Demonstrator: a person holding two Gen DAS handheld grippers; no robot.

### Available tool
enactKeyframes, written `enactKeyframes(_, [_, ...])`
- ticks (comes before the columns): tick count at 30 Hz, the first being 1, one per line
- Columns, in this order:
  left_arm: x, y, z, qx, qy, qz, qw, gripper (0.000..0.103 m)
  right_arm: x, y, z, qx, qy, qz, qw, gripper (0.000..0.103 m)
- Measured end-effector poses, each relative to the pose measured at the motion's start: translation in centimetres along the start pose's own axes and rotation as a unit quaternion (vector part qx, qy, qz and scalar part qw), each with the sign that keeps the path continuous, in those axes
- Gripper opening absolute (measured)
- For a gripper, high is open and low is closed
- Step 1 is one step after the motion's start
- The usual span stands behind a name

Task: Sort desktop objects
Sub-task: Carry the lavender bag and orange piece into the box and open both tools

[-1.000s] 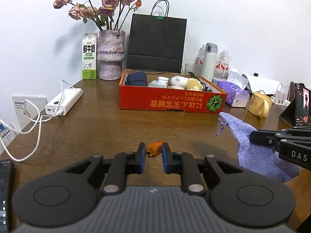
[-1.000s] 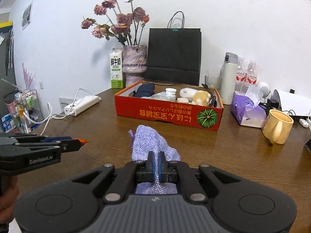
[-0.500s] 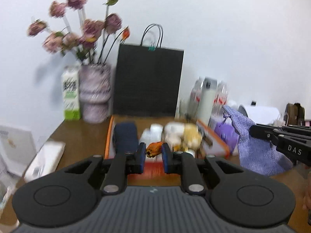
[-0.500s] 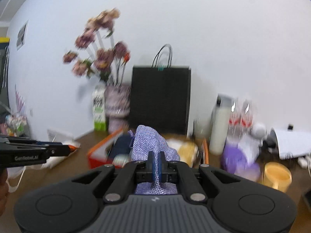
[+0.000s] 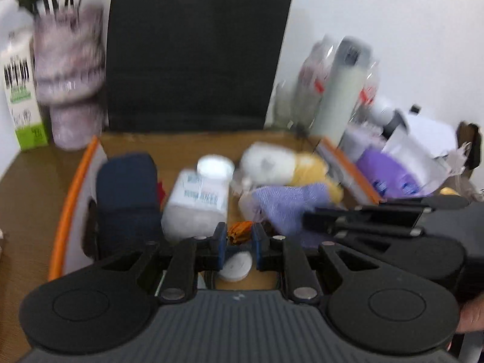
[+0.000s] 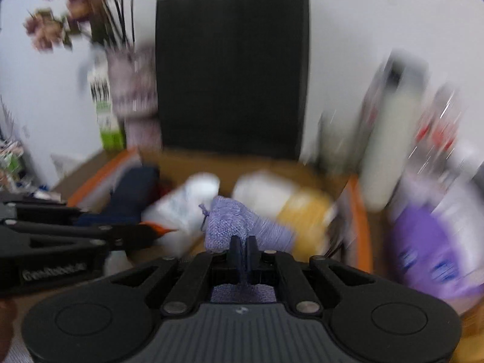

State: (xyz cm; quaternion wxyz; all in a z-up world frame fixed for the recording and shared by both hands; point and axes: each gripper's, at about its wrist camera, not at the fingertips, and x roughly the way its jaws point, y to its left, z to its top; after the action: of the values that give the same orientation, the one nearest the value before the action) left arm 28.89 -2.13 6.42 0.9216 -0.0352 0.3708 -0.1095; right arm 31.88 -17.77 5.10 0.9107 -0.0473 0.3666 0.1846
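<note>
My left gripper (image 5: pixel 239 234) is shut on a small orange dried flower (image 5: pixel 239 230) and hangs over the front of the red cardboard box (image 5: pixel 71 193). My right gripper (image 6: pixel 243 243) is shut on a lilac cloth pouch (image 6: pixel 230 224), held over the same box (image 6: pixel 358 220); that pouch (image 5: pixel 287 205) also shows in the left wrist view, to the right of the flower. In the box lie a dark blue case (image 5: pixel 128 193), a white pill bottle (image 5: pixel 199 199), a white and yellow plush toy (image 5: pixel 281 166) and a small white lid (image 5: pixel 237 267). Both views are blurred.
Behind the box stands a black paper bag (image 5: pixel 193 48). A vase of dried flowers (image 5: pixel 69 81) and a milk carton (image 5: pixel 21 90) are at the back left. A white flask (image 5: pixel 341 87), water bottles and a purple tissue pack (image 5: pixel 393 175) crowd the right.
Both grippers have travelled forward across the table from in front of the box to over it, carrying the orange flower and the lilac pouch. The box contents now fill both views.
</note>
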Motion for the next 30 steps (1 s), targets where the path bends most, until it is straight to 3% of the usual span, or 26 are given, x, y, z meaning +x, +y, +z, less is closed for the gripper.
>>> enactKeyframes(1, [0.6, 0.2, -0.2, 0.000, 0.011, -0.004, 0.9999, 0.019, 0.7, 0.0, -0.3, 0.001, 0.007, -0.001, 1.000, 0.008])
enactKeyframes(3, [1.0, 0.8, -0.1, -0.003, 0.021, -0.006, 0.9998, 0.033, 1.4, -0.2, -0.6, 0.008, 0.021, 0.005, 1.000, 0.020])
enactKeyframes(4, [0.8, 1.2, 0.0, -0.006, 0.017, -0.001, 0.9998, 0.045, 1.4, -0.4, -0.5, 0.017, 0.027, 0.006, 0.999, 0.024])
enactKeyframes(6, [-0.1, 1.9, 0.8, -0.014, 0.003, 0.008, 0.9999, 0.048, 0.3, -0.8, 0.1, 0.028, 0.016, 0.010, 0.999, 0.025])
enactKeyframes(7, [-0.5, 2.3, 1.4, -0.018, 0.000, 0.007, 0.9998, 0.052, -0.5, -0.9, 0.5, 0.030, 0.004, 0.010, 0.999, 0.029])
enactKeyframes(10, [-1.3, 2.9, 3.7, -0.025, -0.003, 0.011, 0.9996, 0.075, -1.9, -1.3, 2.7, 0.037, -0.006, 0.002, 0.999, 0.053])
enactKeyframes(11, [-1.2, 3.1, 4.4, -0.023, -0.001, 0.019, 0.9995, 0.078, -1.9, -1.3, 3.5, 0.038, -0.003, 0.004, 0.999, 0.055])
enactKeyframes(14, [-1.2, 2.9, 5.6, -0.022, 0.005, 0.075, 0.9969, 0.078, -1.5, -1.7, 4.9, 0.055, 0.021, 0.007, 0.998, 0.055])
enactKeyframes(19, [-3.3, 2.3, 4.8, -0.018, 0.002, 0.081, 0.9965, 0.081, -3.0, -0.9, 4.0, 0.060, 0.029, -0.004, 0.998, 0.056])
enactKeyframes(24, [-6.3, 1.7, 2.8, -0.011, -0.007, 0.103, 0.9946, 0.086, -6.5, 0.5, 2.6, 0.053, 0.001, -0.019, 0.998, 0.066])
enactKeyframes(25, [-7.2, 1.7, 2.2, -0.014, -0.016, 0.102, 0.9945, 0.092, -7.5, 0.8, 2.0, 0.051, -0.010, -0.023, 0.998, 0.067])
enactKeyframes(28, [-10.1, 1.4, -0.9, -0.021, -0.048, 0.098, 0.9938, 0.099, -10.6, 1.9, -0.5, 0.048, -0.048, -0.033, 0.997, 0.081])
enactKeyframes(30, [-11.7, 1.0, -3.2, -0.014, -0.059, 0.108, 0.9923, 0.101, -12.2, 2.6, -2.6, 0.047, -0.064, -0.038, 0.996, 0.082])
